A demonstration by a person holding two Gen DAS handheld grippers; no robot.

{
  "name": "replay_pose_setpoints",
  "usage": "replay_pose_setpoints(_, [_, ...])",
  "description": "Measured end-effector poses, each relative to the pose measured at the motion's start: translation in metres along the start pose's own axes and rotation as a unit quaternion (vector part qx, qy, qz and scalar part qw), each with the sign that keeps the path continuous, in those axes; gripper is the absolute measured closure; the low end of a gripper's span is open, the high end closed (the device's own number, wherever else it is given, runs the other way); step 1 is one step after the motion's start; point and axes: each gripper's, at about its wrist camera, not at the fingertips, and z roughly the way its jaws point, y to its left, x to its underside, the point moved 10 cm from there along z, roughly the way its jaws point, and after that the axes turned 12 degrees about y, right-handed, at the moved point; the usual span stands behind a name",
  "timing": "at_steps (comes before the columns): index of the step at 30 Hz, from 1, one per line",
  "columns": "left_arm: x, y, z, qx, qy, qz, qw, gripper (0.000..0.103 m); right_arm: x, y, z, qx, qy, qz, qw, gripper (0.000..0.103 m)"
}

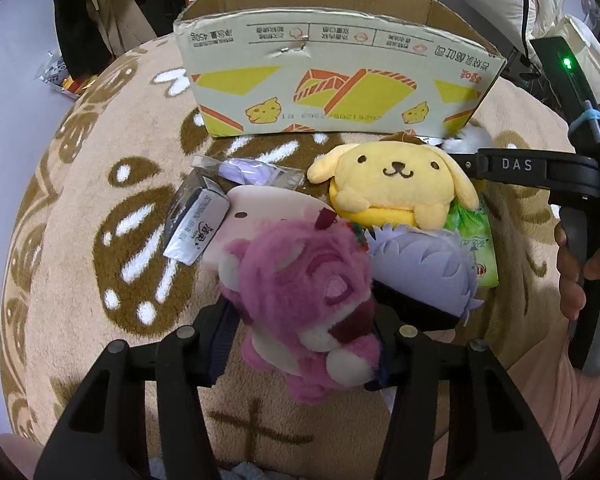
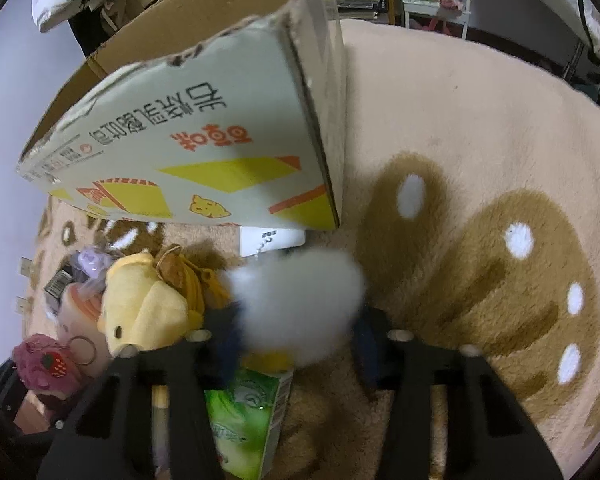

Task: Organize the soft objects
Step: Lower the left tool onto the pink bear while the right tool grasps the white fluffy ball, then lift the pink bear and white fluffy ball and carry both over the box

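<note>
Both claws are at the pick-up step, each closing in on 1 soft toy from the heap on the tan patterned rug [image 1: 112,184] in front of the open cardboard box [image 1: 332,80]. The left claw [image 1: 300,332] has the pink plush bear [image 1: 304,300] between its 2 fingers, and the pads seem to press into the fur on either side, so I judge it clenched on the bear. The bear lies at the near edge of the heap, touching a purple-haired plush [image 1: 424,268] and resting over a pale pink plush [image 1: 260,216]. Its long axis runs roughly away from the camera, head toward the box and feet toward the claw, tilted slightly left. The right claw [image 2: 296,336] straddles a white fluffy plush [image 2: 300,296]. The left finger is buried in the fluff, but the right finger looks slightly clear of it, so I read this claw as released around the toy, not gripping yet (blur makes the contact hard to judge). That toy lies just in front of the box's near corner, beside the yellow dog plush [image 2: 148,308] and above a green packet [image 2: 248,412]; it is round, with no clear long axis. The next move calls for finishing the right grip, then lifting both toys clear of their neighbours and over the box's tall front wall. The bear's keyring could snag the plush beneath.
</note>
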Motion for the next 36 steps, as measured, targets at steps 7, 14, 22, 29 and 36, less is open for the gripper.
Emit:
replay_pose_setpoints(7, [-0.001,0.008,-0.014,-0.002,-0.027,-0.014,0.9995,0.053,0.002,0.004,-0.007,-0.013,-0.016,-0.003,1.0,0.075])
replay_pose_setpoints(14, [-0.002,0.024,-0.024,-0.003,-0.045,-0.049,0.9978,0.053,0.009,0.006,-0.02,-0.017,-0.028,-0.013,0.999,0.078])
replay_pose_setpoints(22, [-0.006,0.03,-0.047,-0.014,-0.09,-0.059,0.9941,0.053,0.016,0.021,-0.042,-0.032,-0.064,-0.042,0.997,0.08])
replay_pose_setpoints(29, [-0.011,0.045,-0.06,-0.026,-0.116,-0.079,0.9898,0.053,0.023,0.035,-0.067,-0.047,-0.097,-0.062,0.992,0.082])
replay_pose_setpoints(36, [-0.015,0.052,-0.067,-0.033,-0.131,-0.083,0.9873,0.053,0.026,0.042,-0.074,-0.054,-0.11,-0.075,0.99,0.082])
